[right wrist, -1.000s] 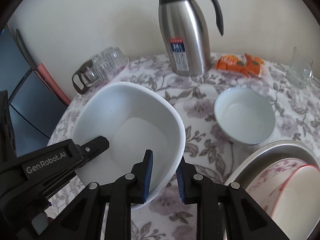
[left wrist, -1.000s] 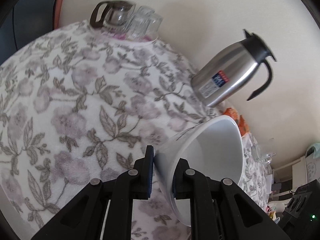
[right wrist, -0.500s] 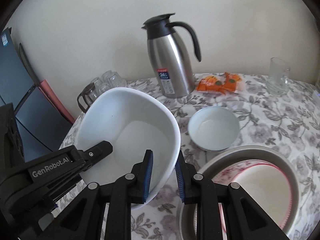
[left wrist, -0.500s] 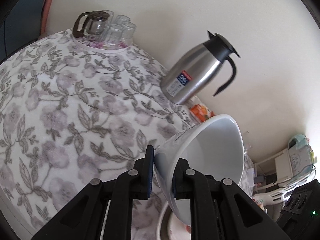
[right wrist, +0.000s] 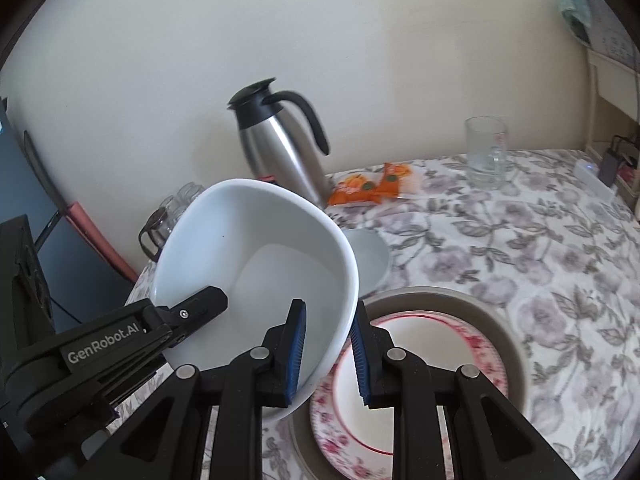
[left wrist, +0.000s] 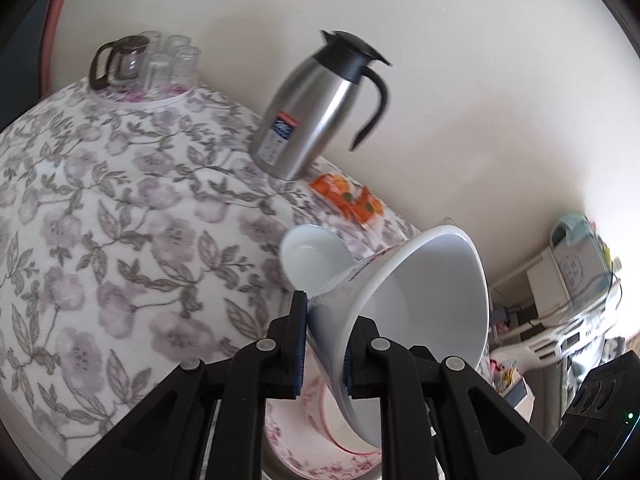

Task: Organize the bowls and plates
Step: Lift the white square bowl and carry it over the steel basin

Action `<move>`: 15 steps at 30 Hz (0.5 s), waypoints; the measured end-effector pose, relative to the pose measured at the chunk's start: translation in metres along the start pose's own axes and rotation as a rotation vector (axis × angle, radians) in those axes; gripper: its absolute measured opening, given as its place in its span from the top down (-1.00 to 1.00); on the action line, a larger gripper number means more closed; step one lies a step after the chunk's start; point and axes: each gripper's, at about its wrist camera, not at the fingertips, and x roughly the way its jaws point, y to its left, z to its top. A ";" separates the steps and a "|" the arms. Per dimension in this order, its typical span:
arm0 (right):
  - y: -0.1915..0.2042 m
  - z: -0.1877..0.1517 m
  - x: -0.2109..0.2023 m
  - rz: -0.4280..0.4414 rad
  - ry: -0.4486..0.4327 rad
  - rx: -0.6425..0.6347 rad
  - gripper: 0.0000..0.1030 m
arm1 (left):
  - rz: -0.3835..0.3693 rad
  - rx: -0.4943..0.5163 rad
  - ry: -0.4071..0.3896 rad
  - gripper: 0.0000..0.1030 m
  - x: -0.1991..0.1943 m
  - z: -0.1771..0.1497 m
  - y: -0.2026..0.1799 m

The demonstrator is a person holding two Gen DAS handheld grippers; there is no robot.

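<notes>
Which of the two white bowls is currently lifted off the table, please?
The large white bowl, gripped at its rim by the left gripper and right gripper; the small white bowl sits on the tablecloth.

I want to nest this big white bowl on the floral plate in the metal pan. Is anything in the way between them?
Nothing visible blocks it. The big white bowl, gripped at its rim by both tools, hangs left of and above the floral plate in the metal pan. The small white bowl sits behind, outside the pan.
</notes>
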 end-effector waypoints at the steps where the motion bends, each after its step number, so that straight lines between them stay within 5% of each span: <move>1: -0.004 0.001 -0.003 -0.001 -0.001 0.004 0.53 | -0.006 0.008 0.002 0.70 0.000 -0.002 -0.005; 15: -0.052 0.002 -0.041 -0.023 -0.020 0.078 0.53 | -0.050 0.092 0.028 0.70 -0.002 -0.028 -0.058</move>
